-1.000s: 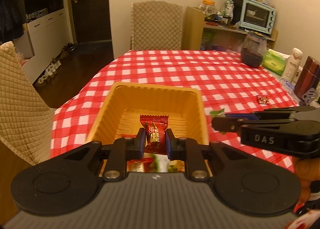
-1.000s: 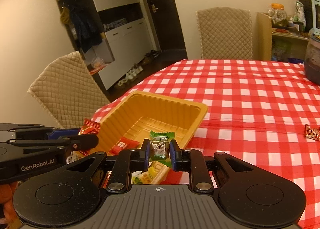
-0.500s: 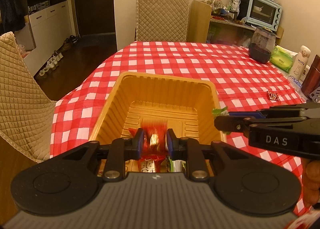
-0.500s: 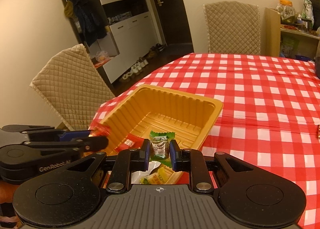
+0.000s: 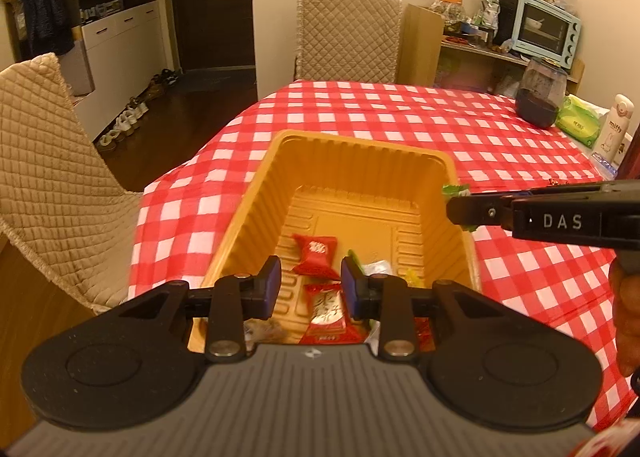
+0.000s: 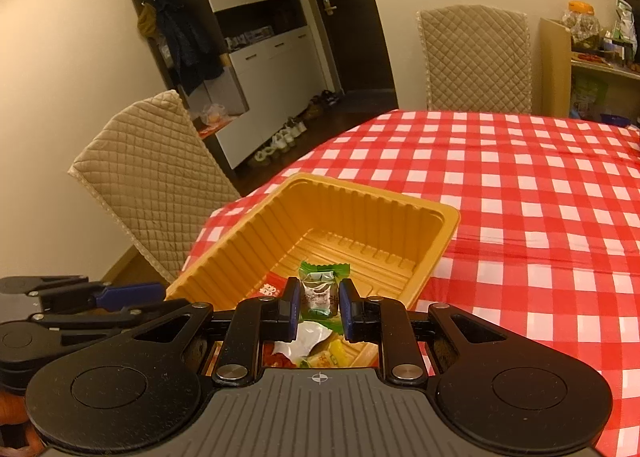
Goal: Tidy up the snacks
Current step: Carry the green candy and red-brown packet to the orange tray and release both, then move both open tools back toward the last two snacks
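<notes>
Left wrist view, item one: your left gripper (image 5: 310, 277), jaws parted and just opened further, nothing pressed between the pads; they stand over the near end of the orange tray (image 5: 352, 155). Item two: red candy (image 5: 316, 255), a glossy pillow-shaped wrapper with a white printed mark and crimped ends, lying loose on the ribbed tray floor just ahead of your fingertips, its long axis running slantwise from far-left to near-right. Item three: a second red wrapper (image 5: 328, 311), larger and with white lettering, directly below the gap of your jaws, long axis pointing away from you along the gripper's line. Item four: other wrappers, white, yellow and green, lie partly hidden under your right-side finger. Right wrist view, item five: your right gripper (image 6: 319, 303), clamped on the green candy (image 6: 320, 289), a small wrapper with a clear middle showing a pale sweet and green crimped ends; it stands upright between the pads, long axis vertical, upper crimp fanned out above your fingertips, over the tray's near right part. The tray rests on the red-and-white checked tablecloth (image 6: 520, 217).
</notes>
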The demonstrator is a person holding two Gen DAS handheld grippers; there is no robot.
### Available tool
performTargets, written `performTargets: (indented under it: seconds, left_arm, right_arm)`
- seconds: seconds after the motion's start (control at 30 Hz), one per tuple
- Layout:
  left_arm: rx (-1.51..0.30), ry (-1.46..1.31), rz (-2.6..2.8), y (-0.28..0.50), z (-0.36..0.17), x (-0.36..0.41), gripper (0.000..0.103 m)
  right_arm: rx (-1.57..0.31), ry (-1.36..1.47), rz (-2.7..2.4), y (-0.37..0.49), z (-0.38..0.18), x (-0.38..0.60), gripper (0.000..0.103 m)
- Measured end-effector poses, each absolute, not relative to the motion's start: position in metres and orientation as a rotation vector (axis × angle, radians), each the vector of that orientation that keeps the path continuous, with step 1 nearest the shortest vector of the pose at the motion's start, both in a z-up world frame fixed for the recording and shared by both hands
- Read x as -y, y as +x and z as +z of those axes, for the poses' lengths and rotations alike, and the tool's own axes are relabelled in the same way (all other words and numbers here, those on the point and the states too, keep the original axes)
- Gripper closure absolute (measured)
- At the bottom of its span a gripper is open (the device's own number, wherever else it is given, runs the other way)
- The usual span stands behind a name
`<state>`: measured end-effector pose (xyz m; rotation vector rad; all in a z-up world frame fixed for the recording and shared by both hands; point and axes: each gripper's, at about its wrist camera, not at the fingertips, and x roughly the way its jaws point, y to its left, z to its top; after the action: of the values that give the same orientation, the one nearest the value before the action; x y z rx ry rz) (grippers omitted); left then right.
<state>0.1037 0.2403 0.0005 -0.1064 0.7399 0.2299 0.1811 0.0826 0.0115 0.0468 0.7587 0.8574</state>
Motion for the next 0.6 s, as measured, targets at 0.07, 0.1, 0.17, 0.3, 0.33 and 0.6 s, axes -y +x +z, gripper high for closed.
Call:
performTargets:
  seconds: [0.07, 0.1, 0.17, 0.3, 0.33, 0.6]
  left_arm:
    - [-0.738, -0.114, 0.235, 0.102, 0.001, -0.242, 0.074]
    - [-0.737, -0.115, 0.236, 0.101, 0.001, -0.243, 0.074]
    - [-0.735, -0.117, 0.236, 0.101, 0.002, -0.244, 0.073]
    - [-0.732, -0.121, 0.236, 0.100, 0.002, -0.244, 0.072]
    - [-0.731, -0.122, 0.236, 0.099, 0.001, -0.243, 0.072]
    - [-0.727, -0.129, 0.216, 0.100, 0.002, -0.235, 0.069]
  right_arm:
    - [-0.760, 0.045, 0.867, 0.181, 0.011, -0.085, 0.082]
    - [-0.758, 0.045, 0.872, 0.180, 0.011, -0.086, 0.082]
    - [-0.749, 0.054, 0.891, 0.180, 0.011, -0.088, 0.082]
    - [-0.729, 0.084, 0.879, 0.182, 0.013, -0.086, 0.040]
    - [-0.723, 0.094, 0.873, 0.182, 0.014, -0.084, 0.040]
    - [-0.716, 0.093, 0.824, 0.184, 0.017, -0.069, 0.040]
